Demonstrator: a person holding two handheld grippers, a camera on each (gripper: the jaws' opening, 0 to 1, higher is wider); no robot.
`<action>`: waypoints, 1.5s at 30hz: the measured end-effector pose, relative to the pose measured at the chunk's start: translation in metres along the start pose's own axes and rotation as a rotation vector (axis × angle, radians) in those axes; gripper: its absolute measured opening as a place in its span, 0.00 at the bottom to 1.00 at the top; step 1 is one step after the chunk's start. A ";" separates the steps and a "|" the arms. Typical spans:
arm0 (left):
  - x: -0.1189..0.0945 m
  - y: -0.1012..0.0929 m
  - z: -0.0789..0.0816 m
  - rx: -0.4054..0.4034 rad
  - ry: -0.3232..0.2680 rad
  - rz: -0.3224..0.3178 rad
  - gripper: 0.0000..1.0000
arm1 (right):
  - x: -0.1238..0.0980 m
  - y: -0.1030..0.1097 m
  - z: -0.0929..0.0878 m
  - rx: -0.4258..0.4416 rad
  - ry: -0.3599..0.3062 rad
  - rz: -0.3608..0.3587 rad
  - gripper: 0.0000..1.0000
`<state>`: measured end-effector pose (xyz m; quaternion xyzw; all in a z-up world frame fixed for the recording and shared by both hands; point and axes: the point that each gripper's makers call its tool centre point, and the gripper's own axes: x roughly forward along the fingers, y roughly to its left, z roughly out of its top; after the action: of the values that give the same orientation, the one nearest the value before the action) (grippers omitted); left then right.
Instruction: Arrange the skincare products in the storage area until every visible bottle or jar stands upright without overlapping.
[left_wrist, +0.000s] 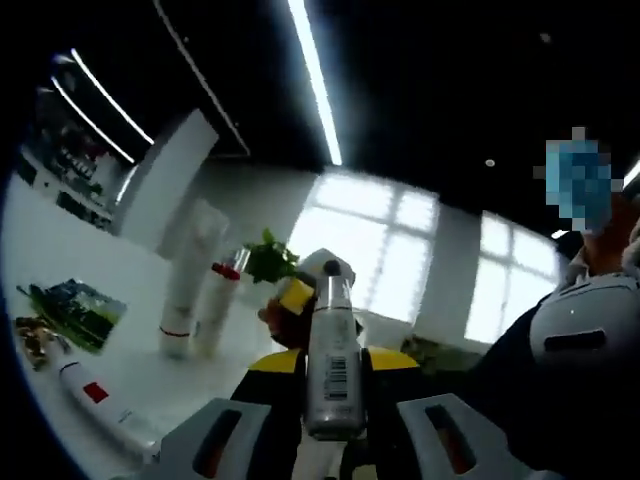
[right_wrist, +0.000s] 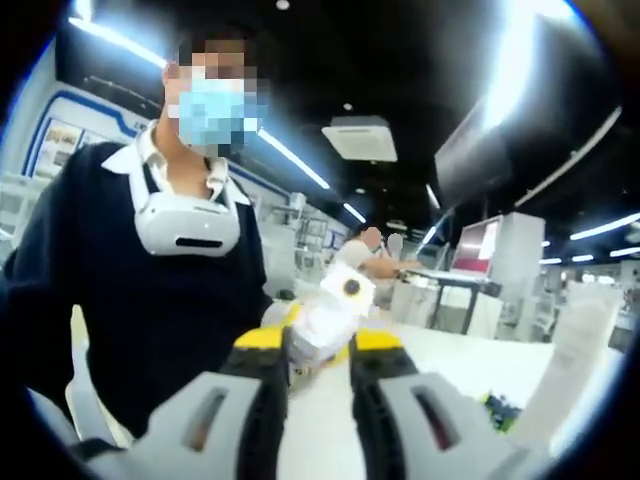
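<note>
My left gripper (left_wrist: 333, 425) is shut on a slim silver pump bottle (left_wrist: 332, 360) with a barcode, which rises upright between the jaws. Something white and yellow (left_wrist: 298, 292) shows just behind the bottle's top; I cannot tell what it is. On the white table (left_wrist: 60, 250) to the left stand a tall white tube (left_wrist: 182, 290) and a bottle with a red cap (left_wrist: 217, 300). A white tube with a red label (left_wrist: 100, 400) lies flat nearer me. My right gripper (right_wrist: 320, 375) is shut on a white bottle (right_wrist: 335, 305) with a dark dot on its cap.
A green plant (left_wrist: 268, 258) stands behind the upright tubes, and a green printed pack (left_wrist: 75, 312) lies at the table's left. A person in a dark sweater (right_wrist: 150, 300) is close in front. Another tall white tube (right_wrist: 580, 360) rises at the right.
</note>
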<state>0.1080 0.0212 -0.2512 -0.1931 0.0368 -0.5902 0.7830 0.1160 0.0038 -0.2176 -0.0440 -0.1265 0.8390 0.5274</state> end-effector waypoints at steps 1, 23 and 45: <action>0.000 0.000 0.001 0.020 -0.001 0.012 0.22 | 0.000 -0.001 0.000 0.004 0.001 -0.004 0.21; -0.017 0.017 0.030 0.759 0.012 0.382 0.21 | 0.022 -0.026 0.001 0.158 -0.079 -0.124 0.20; -0.031 0.048 0.040 1.184 0.122 0.674 0.21 | 0.027 -0.053 -0.008 0.331 -0.077 -0.487 0.19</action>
<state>0.1540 0.0713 -0.2360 0.3230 -0.1901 -0.2447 0.8942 0.1523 0.0516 -0.2097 0.1059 -0.0147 0.6979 0.7081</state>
